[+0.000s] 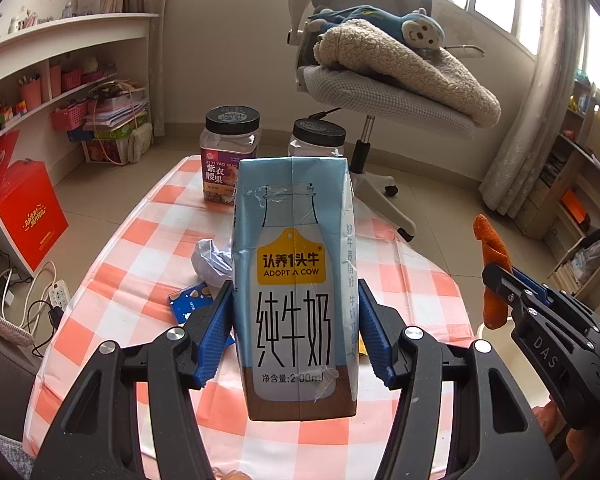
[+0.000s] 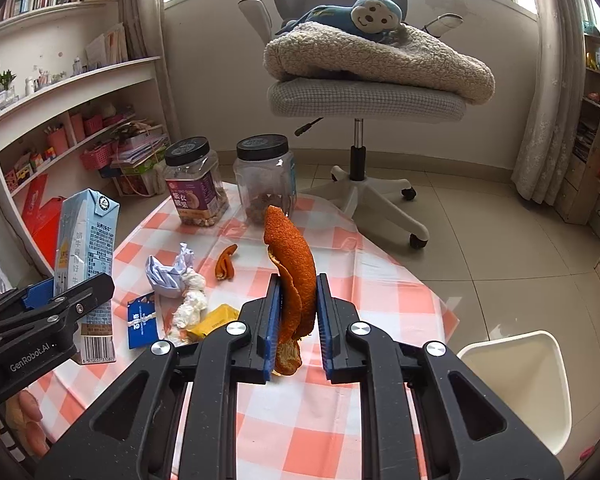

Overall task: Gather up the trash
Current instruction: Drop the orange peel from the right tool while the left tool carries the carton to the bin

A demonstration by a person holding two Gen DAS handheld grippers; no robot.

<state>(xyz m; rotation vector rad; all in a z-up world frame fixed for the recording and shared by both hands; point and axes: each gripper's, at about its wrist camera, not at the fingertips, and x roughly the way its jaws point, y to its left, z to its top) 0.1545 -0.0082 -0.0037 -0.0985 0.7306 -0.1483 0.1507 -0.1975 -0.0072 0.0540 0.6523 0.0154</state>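
Left gripper (image 1: 296, 332): blue pads clamped on both sides of a tall pale-blue milk carton (image 1: 296, 280), held upright at frame centre, clear of the cloth.

Right gripper (image 2: 296, 320): jaws nearly together, pinching a long curled strip of orange peel (image 2: 292, 276) that stands up above the pads.

Progress, as judged: two pieces lifted, neither yet binned.

Left on the orange-and-white checked tablecloth (image 2: 308, 440), left of centre in the right view:
- crumpled pale-blue paper (image 2: 166, 276)
- white tissue wad (image 2: 190, 304)
- small orange peel scrap (image 2: 226, 266)
- yellow wrapper (image 2: 216, 320)
- dark-blue packet (image 2: 142, 320)

Two black-lidded clear plastic jars (image 2: 198, 182) at the far table edge: probably not trash.

Room: a white open bin (image 2: 516, 380) sits lower right, just beside the table edge, with bare tile floor around it.
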